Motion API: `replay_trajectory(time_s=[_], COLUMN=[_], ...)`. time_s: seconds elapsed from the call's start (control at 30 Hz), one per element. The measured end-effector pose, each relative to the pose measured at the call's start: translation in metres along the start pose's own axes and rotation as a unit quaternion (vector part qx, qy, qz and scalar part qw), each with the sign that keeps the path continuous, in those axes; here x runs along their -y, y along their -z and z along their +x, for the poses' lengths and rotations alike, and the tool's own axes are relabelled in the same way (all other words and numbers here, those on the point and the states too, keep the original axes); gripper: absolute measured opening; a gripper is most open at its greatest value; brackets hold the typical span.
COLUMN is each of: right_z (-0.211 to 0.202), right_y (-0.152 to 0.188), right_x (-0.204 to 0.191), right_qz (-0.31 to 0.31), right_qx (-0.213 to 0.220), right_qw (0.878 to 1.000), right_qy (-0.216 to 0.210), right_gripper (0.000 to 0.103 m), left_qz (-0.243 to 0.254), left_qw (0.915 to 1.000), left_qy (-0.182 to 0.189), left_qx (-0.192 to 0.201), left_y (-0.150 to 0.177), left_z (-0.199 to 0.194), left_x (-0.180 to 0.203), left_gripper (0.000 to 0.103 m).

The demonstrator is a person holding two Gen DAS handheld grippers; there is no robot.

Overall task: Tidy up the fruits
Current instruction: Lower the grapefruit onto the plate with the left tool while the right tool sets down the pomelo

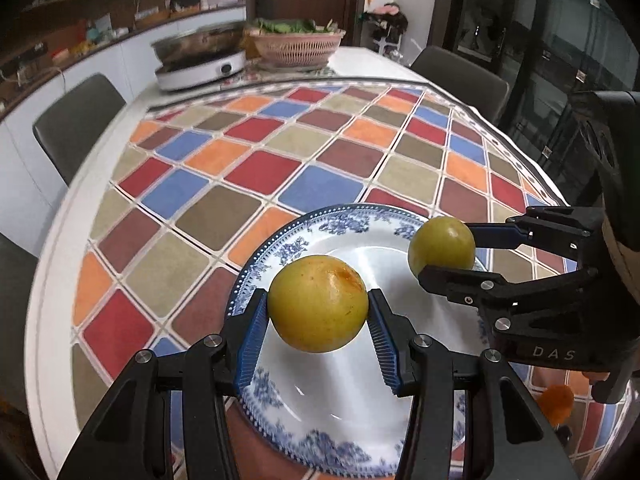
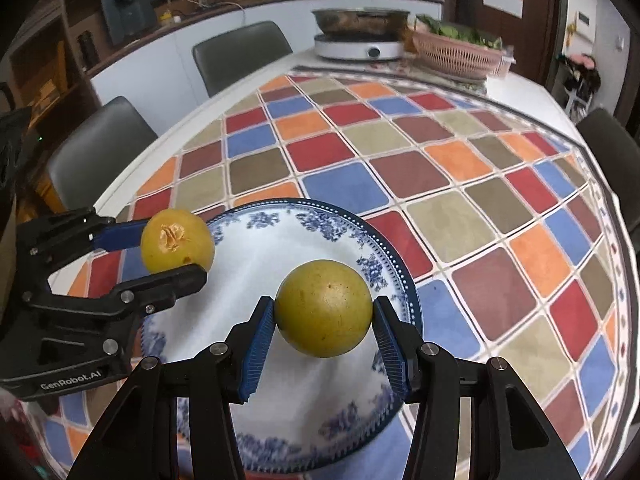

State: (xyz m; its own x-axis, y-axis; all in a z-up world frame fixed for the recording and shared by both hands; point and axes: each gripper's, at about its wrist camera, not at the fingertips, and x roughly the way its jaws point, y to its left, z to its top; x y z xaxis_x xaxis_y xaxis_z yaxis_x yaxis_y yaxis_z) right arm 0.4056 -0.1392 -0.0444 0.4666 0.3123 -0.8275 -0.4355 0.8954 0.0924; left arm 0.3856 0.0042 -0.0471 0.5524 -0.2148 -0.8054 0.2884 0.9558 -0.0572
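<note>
Yellow fruit in both grippers, plate below bare: nothing placed yet, as I judge it.

Left to right: my left gripper [image 1: 318, 310] has its jaws part closed, clamping a round yellow-green fruit with a russet blotch [image 1: 318, 303] over the blue-and-white patterned china plate [image 1: 340, 452]. My right gripper [image 2: 324, 318] pinches a smoother round yellow-green fruit [image 2: 324, 309] likewise. Both fruits sit squarely between the ribbed blue pads [image 1: 254, 340], off the dish. Lowering and release remain.

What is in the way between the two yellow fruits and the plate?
Nothing visible. The left tool holds one round yellow fruit and the right tool the other round yellow fruit, both above the bare white centre of the blue-patterned china plate.
</note>
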Motion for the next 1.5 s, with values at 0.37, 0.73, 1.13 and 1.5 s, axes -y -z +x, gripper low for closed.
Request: replay_trajectory(time_s=[0.37,0.73,1.13,1.5], right_z=[0.028,0.028,-0.029,-0.102], right_y=[-0.014,-0.011,-0.002,0.025], right_x=[0.002,0.006,-0.001,-0.028], right_qz=[-0.014,-0.002,-0.005,-0.01], right_qx=[-0.02,-0.013,0.035,0.08], right_qw=[1.0,1.0,0.999,0.996], right_qy=[0.005,0.004,0.031,0.043], right_gripper=[0.051,0.056,0.056,0.056], left_qz=[-0.002,0.005,0.005,0.022], left_qw=[0.9996,0.9997,0.9984,0.9938], left_qy=[-0.003,-0.025,-0.05,-0.062], left_qx=[-0.027,-0.004,0.028,0.09], left_y=[-0.007,-0.013,0.001,0.03], left_z=[0.033,0.017,-0.041,-0.123], left_x=[-0.008,-0.006,0.011,0.038], left_gripper=[0.049,0.06,0.06,0.063])
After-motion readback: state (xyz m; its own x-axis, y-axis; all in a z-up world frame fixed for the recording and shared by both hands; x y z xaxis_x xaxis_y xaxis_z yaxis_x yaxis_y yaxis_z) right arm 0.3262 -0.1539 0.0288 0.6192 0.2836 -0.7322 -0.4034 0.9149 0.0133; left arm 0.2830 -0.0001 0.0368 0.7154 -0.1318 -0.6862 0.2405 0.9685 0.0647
